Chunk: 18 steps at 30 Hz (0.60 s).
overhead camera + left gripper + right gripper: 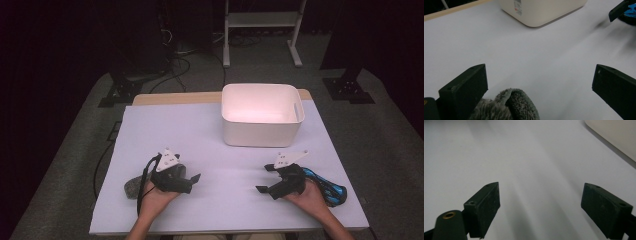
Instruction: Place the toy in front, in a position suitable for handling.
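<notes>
Nothing is yet placed in the white bin (262, 119), which looks empty. Both the left gripper (192, 181) and right gripper (266, 178) are spread open, gripping nothing. The grey knitted sock (507, 107) (seemingly to be binned) lies beneath the left gripper.

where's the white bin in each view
High view: the white bin stands at the far middle-right of the white table.
Left gripper view: its rounded bottom corner sits at the top centre, with a label on its wall.
Right gripper view: a slice of its wall crosses the top right corner.
Shared landmark: the white table surface runs under the bin in all three views.
</notes>
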Tool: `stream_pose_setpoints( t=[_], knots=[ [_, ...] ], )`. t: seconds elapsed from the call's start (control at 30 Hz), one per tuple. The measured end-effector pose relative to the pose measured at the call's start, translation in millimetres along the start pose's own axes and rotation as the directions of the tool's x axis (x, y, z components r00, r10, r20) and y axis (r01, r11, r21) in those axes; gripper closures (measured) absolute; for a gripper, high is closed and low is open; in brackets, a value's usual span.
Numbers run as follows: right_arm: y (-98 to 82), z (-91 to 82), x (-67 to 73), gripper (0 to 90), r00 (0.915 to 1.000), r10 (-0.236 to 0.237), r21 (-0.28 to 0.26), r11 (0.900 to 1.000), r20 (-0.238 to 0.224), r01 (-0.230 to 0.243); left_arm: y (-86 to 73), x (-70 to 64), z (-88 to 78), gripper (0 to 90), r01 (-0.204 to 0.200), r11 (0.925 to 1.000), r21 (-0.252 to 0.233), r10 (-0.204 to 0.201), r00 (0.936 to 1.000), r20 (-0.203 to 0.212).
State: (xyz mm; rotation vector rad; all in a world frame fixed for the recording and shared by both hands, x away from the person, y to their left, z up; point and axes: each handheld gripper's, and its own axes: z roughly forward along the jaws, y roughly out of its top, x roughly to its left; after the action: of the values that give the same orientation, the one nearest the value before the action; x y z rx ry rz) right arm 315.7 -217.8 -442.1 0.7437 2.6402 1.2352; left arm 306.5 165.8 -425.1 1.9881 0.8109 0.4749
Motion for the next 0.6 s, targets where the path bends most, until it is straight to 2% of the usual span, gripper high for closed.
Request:
stream_pose_setpoints(
  t=[0.23,0.37,0.47,0.6],
  knots=[
    [0.3,-0.3,0.5,14.3,1.0000,-0.003,-0.001,1.000,-0.009,0.003,0.1,-0.9,1.3,0.0,-0.001,1.0000,0.003,0.001,1.0000,0.006],
    [1.8,-2.1,0.2,14.3,0.9998,-0.002,-0.009,1.000,-0.020,0.002,-0.2,-3.0,2.7,0.0,-0.017,0.9998,0.013,0.017,0.9999,0.004],
    [4.3,-6.7,0.4,14.3,0.9991,0.013,-0.030,0.999,-0.040,-0.014,-0.6,-3.8,2.8,0.0,-0.017,0.9998,0.014,0.017,0.9998,0.007],
    [7.6,-12.5,-1.1,14.3,0.9990,0.016,-0.029,0.999,-0.042,-0.017,-0.1,-4.4,2.5,0.0,-0.025,0.9995,0.017,0.025,0.9997,0.008]
  ],
)
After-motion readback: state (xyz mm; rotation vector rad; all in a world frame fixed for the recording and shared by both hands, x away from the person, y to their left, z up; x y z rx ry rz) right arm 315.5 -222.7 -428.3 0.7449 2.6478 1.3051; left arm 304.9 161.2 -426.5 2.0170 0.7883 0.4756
